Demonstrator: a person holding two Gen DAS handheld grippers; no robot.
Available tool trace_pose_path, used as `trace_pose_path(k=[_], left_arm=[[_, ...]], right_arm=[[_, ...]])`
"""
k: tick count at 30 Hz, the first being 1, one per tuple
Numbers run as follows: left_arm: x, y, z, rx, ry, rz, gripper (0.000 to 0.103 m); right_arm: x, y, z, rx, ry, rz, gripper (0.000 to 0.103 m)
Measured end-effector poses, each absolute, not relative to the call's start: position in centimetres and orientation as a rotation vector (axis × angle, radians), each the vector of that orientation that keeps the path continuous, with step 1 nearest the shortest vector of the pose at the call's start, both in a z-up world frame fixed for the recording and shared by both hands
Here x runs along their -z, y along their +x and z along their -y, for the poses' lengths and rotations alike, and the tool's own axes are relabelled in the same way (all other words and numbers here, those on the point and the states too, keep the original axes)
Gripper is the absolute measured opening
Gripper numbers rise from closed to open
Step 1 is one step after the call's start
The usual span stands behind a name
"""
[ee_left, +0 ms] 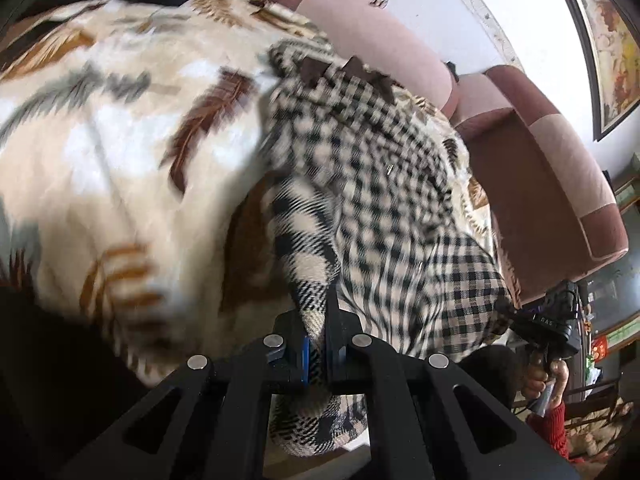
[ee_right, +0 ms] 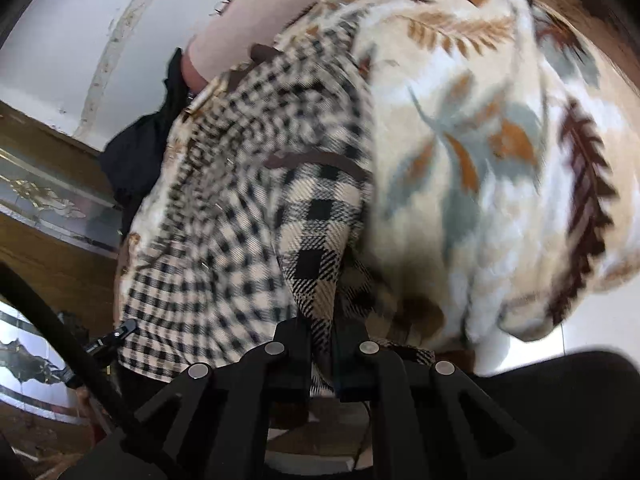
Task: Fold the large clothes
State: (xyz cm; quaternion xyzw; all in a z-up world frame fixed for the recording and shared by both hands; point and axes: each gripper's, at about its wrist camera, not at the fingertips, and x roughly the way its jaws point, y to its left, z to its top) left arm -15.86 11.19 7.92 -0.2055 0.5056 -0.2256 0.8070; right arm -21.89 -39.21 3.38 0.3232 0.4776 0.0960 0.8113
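A beige and black checked garment (ee_left: 376,184) with dark brown bows near its far end lies stretched over a feather-print blanket (ee_left: 120,128). My left gripper (ee_left: 318,320) is shut on a fold of the garment's near edge. In the right wrist view the same garment (ee_right: 240,208) runs away from me, and my right gripper (ee_right: 322,332) is shut on its cloth. The right gripper also shows in the left wrist view (ee_left: 552,320), at the garment's right corner, with the hand under it. Both views are blurred.
The blanket (ee_right: 480,160) covers a pink and brown sofa (ee_left: 552,168) with its backrest against a white wall. A dark cloth (ee_right: 140,160) lies at the sofa's far end. A framed picture (ee_left: 612,40) hangs on the wall. Wooden furniture (ee_right: 48,200) stands at the left.
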Motion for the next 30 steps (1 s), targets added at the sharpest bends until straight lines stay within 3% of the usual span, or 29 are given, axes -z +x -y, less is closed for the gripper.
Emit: trace_pose_path(k=[12, 24, 27, 29, 30], left_arm=[[-13.0, 2.6, -4.2, 0.450, -0.401, -0.990, 0.005], [-8.2, 18.8, -3.2, 0.285, -0.466, -1.074, 0.005], [-7.4, 20.2, -3.6, 0.317, -0.510, -1.083, 0.005], [-7.0, 20.7, -4.2, 0.349, -0.575, -1.072, 0.005], [-6.8, 20.9, -4.4, 0.365, -0.622, -1.069, 0.005]], right_arm=[[-9.1, -4.6, 41.2, -0.256, 0.768, -0.823, 0.008], [-2.7, 9.7, 43.3, -0.086, 0.824, -0.806, 0.012], [-2.6, 10.9, 43.6, -0.089, 0.781, -0.792, 0.029], [-2.9, 10.8, 44.3, -0.041, 0.752, -0.742, 0.073], [-3.0, 10.6, 44.8, -0.028, 0.755, -0.716, 0.078]])
